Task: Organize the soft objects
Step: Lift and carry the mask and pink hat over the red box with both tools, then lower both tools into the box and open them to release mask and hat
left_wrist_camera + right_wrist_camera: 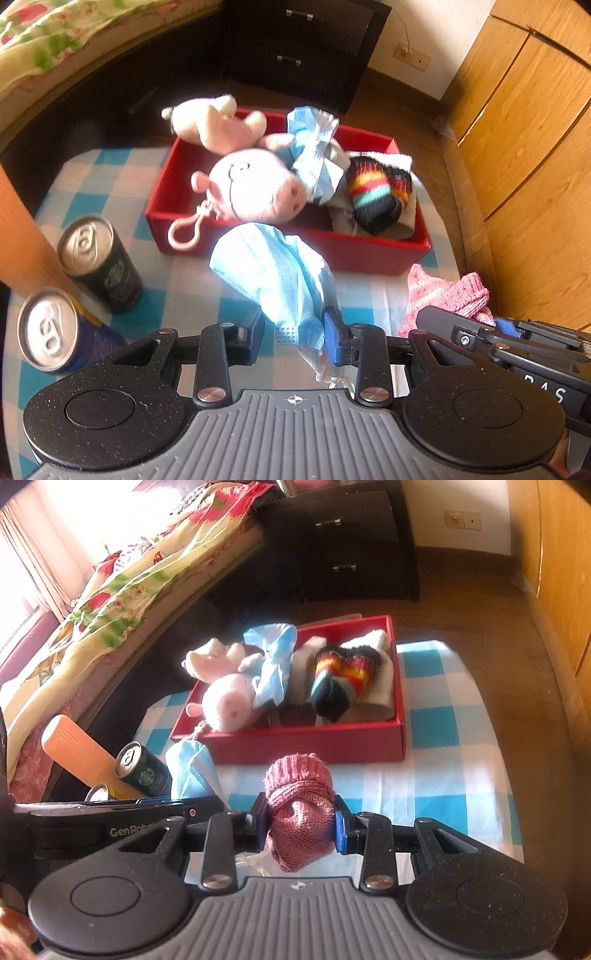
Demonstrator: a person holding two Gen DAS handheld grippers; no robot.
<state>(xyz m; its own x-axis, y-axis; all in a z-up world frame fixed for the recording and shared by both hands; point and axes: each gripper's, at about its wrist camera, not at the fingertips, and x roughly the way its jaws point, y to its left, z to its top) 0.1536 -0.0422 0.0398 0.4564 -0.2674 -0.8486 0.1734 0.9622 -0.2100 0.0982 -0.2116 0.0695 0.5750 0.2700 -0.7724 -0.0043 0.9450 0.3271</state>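
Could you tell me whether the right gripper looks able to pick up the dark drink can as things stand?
Probably not: the right gripper is shut on a pink knitted sock, so its jaws are occupied, and the left gripper with its blue face mask sits between it and the dark can.

"GenRob…" cut off, on left claw body (122,830); "DAS" partly visible on right claw body (546,387).

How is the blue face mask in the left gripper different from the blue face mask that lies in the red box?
The held mask hangs in the air from the left gripper, in front of the red box. The boxed mask lies crumpled on the pink plush pig. The held mask is clear of all toys; the boxed mask touches the pig. Both are light blue.
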